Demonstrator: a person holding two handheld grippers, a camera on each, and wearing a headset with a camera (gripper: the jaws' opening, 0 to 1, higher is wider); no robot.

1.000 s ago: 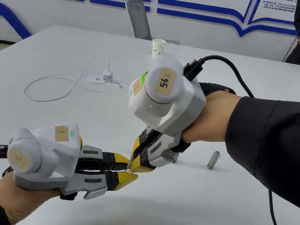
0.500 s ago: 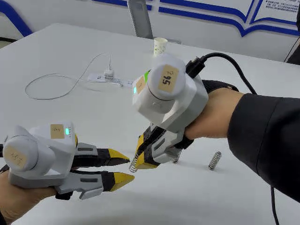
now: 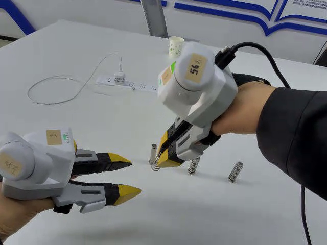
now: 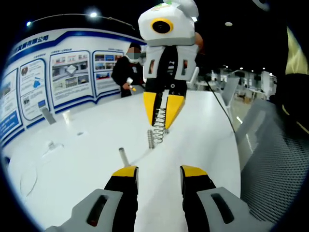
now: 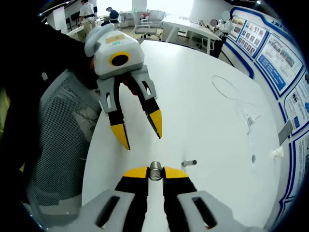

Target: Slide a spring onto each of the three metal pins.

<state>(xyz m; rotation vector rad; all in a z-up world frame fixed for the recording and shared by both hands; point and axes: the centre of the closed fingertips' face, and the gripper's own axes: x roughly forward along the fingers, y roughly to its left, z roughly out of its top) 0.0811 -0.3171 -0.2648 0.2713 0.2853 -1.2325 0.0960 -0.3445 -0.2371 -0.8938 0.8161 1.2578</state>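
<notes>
Steel coil spring sits pinched in the right gripper, mid-frame beside the upright metal pin; tilted, it may snag or pop free. Left gripper, lower left, gapes empty.

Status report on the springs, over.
Left tool open, empty. Right tool shut on coiled metal spring, beside bare upright metal pin. Two other springs standing upright. Pin unobstructed.

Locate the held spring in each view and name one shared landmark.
Head view: spring in the right gripper, picture centre.
Left gripper view: spring hangs upper centre.
Right gripper view: spring end-on, bottom centre.
Shared landmark: the bare metal pin standing close by.
</notes>
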